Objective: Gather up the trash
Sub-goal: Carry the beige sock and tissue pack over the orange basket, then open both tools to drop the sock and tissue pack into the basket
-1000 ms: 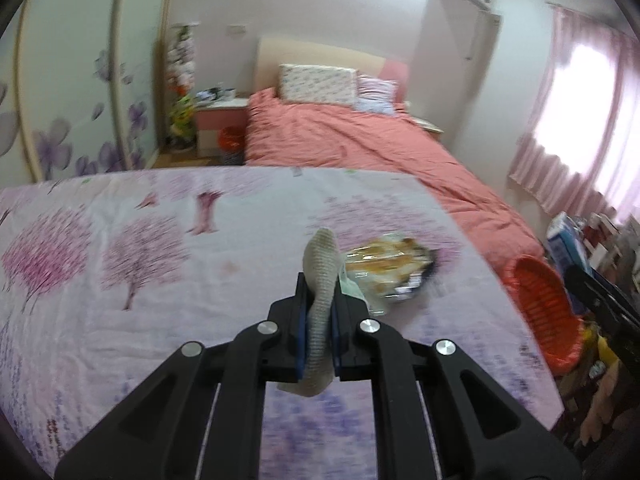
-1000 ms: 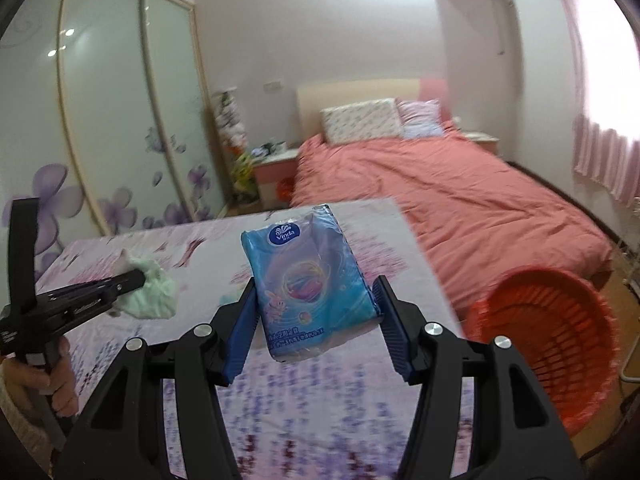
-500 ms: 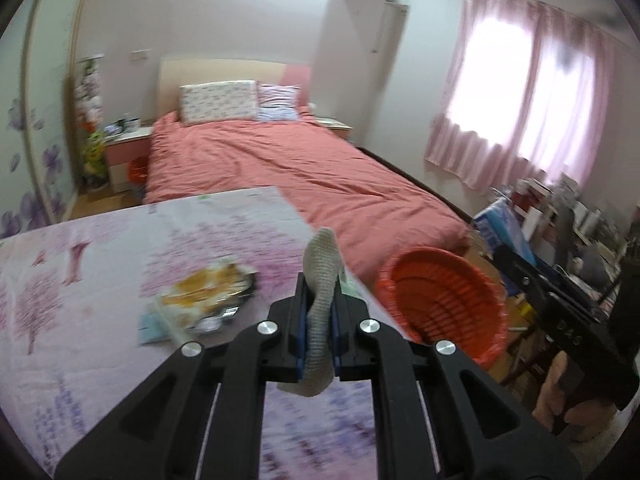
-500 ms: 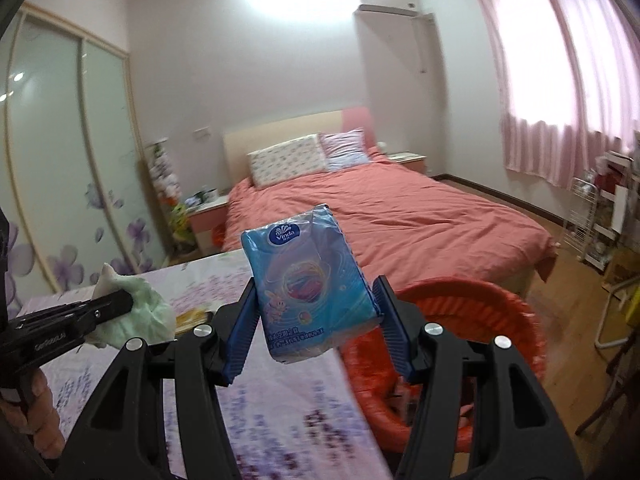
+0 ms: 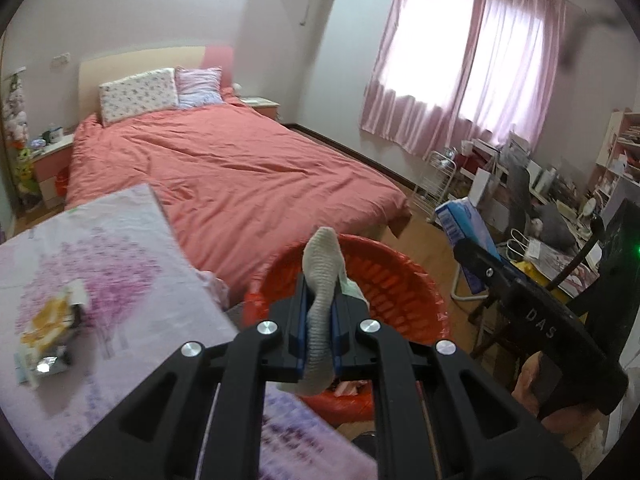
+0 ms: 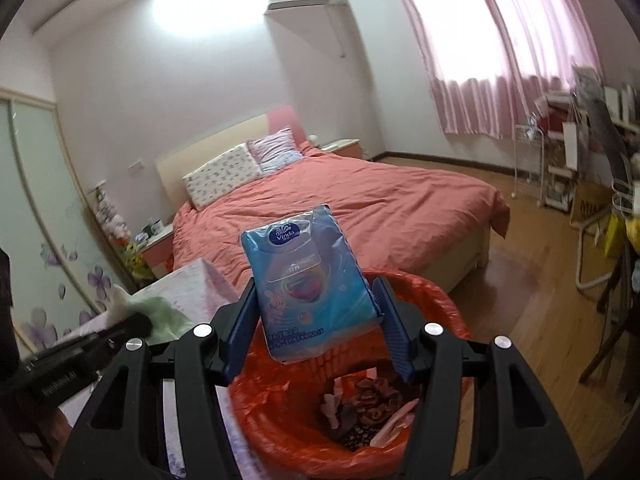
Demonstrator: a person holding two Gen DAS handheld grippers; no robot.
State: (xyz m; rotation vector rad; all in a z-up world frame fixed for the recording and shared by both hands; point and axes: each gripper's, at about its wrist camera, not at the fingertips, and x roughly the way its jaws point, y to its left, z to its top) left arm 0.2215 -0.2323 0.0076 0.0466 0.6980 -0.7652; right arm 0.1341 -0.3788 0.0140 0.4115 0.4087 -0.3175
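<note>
My left gripper [image 5: 320, 312] is shut on a grey-green crumpled cloth [image 5: 322, 280] and holds it just over the near rim of the orange trash basket [image 5: 400, 280]. My right gripper [image 6: 314, 304] is shut on a blue Vinda tissue pack [image 6: 308, 276] and holds it above the same basket [image 6: 440, 304], which has several scraps of trash inside. The left gripper with its green cloth [image 6: 160, 312] shows at the left of the right wrist view. The right gripper's arm and the blue pack [image 5: 464, 236] show at the right of the left wrist view.
A table with a pink floral cloth [image 5: 100, 264] lies to the left, with a yellow snack wrapper [image 5: 48, 328] on it. A bed with a coral cover [image 5: 224, 176] stands behind the basket. A cluttered desk and chair [image 5: 540, 216] are at the right.
Both grippers have swung right, away from the table and over the orange basket, each still holding its item. The snack wrapper stays on the table, now far left.
</note>
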